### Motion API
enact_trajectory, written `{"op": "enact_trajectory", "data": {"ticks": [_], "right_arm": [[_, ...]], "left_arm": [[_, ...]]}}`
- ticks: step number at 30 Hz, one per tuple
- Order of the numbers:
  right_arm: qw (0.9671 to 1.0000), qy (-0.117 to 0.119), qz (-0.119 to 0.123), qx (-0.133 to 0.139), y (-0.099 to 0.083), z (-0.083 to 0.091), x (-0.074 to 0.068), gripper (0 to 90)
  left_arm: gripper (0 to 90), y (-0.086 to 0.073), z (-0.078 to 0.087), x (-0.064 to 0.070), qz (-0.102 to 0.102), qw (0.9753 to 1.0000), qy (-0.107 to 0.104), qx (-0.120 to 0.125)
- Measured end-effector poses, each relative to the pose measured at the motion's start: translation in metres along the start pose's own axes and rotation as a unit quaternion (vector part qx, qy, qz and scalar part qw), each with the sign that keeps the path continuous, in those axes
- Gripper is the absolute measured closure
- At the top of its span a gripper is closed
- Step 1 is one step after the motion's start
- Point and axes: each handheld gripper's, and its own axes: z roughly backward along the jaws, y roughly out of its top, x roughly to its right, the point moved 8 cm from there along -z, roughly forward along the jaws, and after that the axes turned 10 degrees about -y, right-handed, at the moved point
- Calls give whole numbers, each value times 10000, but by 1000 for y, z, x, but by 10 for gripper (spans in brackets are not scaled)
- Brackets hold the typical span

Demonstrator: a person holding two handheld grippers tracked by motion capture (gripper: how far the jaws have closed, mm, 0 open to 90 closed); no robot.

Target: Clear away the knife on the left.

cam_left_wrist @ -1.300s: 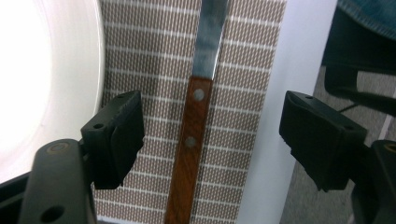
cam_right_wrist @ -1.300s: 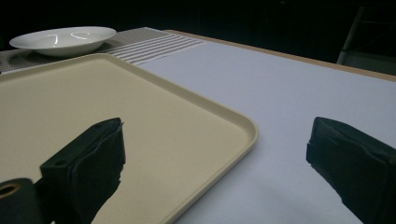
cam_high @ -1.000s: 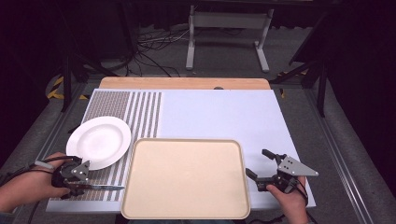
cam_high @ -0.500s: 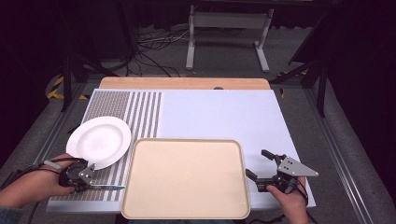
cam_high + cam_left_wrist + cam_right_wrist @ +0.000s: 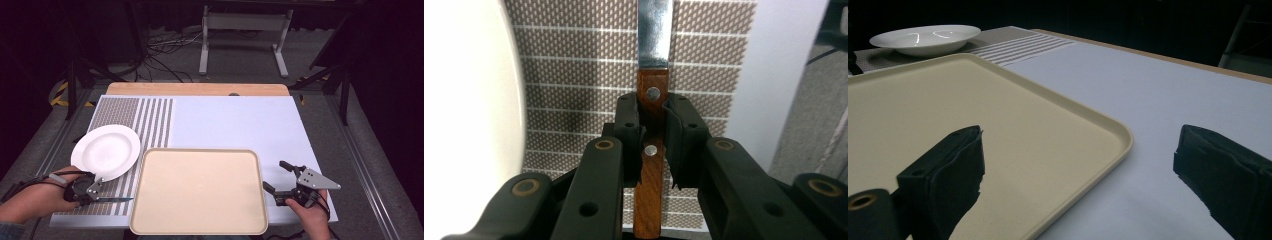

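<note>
The left tool (image 5: pixel 653 137) pinches a knife (image 5: pixel 652 120) by its wooden handle beside the plate (image 5: pixel 105 151); the right tool (image 5: pixel 278 176) rests spread beside the tray (image 5: pixel 200 190).

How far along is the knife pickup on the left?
Done: left gripper is shut on the knife, fingers pinching its wooden handle. In hand: the blade lies over the striped mat beside the plate. Left: the tray is bare; right gripper waits open.

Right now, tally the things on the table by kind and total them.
Plates: 1, white plate
Trays: 1, beige tray
Knives: 1, wooden-handled knife
Mats: 1, striped mat
Total: 4
</note>
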Motion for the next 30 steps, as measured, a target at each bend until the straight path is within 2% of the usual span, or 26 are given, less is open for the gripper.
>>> {"op": "enact_trajectory", "data": {"ticks": [3, 4, 5, 6, 9, 11, 12, 13, 15, 16, 17, 18, 19, 20, 21, 22, 23, 24, 25, 26, 27, 28, 30], "right_arm": [[10000, 13, 7, 6, 0, 0, -1, 68], [10000, 17, 5, 9, 0, 0, -1, 68], [10000, 16, 5, 12, 0, 0, -1, 69], [10000, 11, 6, 9, 0, 0, 0, 71], [10000, 15, 13, 21, 0, 0, 0, 75], [10000, 8, 15, 31, 1, 1, 0, 77], [10000, 8, 15, 32, 1, 1, 0, 77], [10000, 9, 13, 33, 1, 1, 0, 77], [10000, 18, 13, 41, 1, 1, 0, 77], [10000, 7, 19, 35, 1, 1, 0, 79], [10000, 4, 19, 36, 1, 1, 0, 79], [10000, 3, 14, 41, 1, 1, 0, 80], [10000, -2, 10, 41, 1, 1, 0, 80], [10000, -18, 11, 35, 1, 1, 1, 80], [10000, -15, 8, 33, 1, 1, 1, 79], [10000, -16, 9, 29, 1, 1, 1, 79], [10000, -16, 8, 29, 1, 1, 1, 79], [10000, -14, 7, 27, 1, 1, 1, 80], [10000, -14, 7, 27, 1, 1, 1, 80], [10000, -8, 9, 26, 1, 1, 1, 79], [10000, -18, 4, 28, 1, 1, 1, 80], [10000, -23, -4, 22, 0, 1, 1, 81], [10000, -31, -11, 17, 0, 1, 1, 82]], "left_arm": [[779, -2, 7, -1, 41, 10000, 80, 24], [779, -2, 11, -1, 24, 10000, 17, 95], [779, -4, 15, -1, 87, 9999, 108, 53], [779, -4, 15, -1, 87, 9999, 108, 53], [779, -6, 25, 0, 430, 9986, 7, 323], [779, -6, 30, 1, 661, 9966, -21, 495], [779, -6, 32, 2, 820, 9946, -115, 620], [779, -5, 34, 2, 1090, 9907, -167, 791], [779, -4, 38, 3, 1372, 9852, -282, 986], [779, -4, 40, 2, 1559, 9823, -236, 1011], [779, -4, 40, 2, 1559, 9823, -236, 1011], [779, -3, 39, 3, 1657, 9800, -301, 1061], [779, -1, 41, 3, 1803, 9760, -285, 1184], [779, 1, 41, 4, 1855, 9743, -353, 1225], [779, 2, 43, 4, 2035, 9697, -317, 1311], [778, 3, 44, 3, 2246, 9633, -354, 1423], [778, 3, 44, 3, 2246, 9633, -354, 1423], [778, 4, 47, 3, 2547, 9548, -285, 1506], [778, 4, 47, 3, 2547, 9548, -285, 1506], [778, 4, 49, 3, 2692, 9501, -261, 1551], [778, 6, 50, 4, 2748, 9471, -272, 1637], [778, 8, 52, 4, 2878, 9406, -266, 1782], [778, 12, 56, 5, 3020, 9333, -265, 1926]]}}
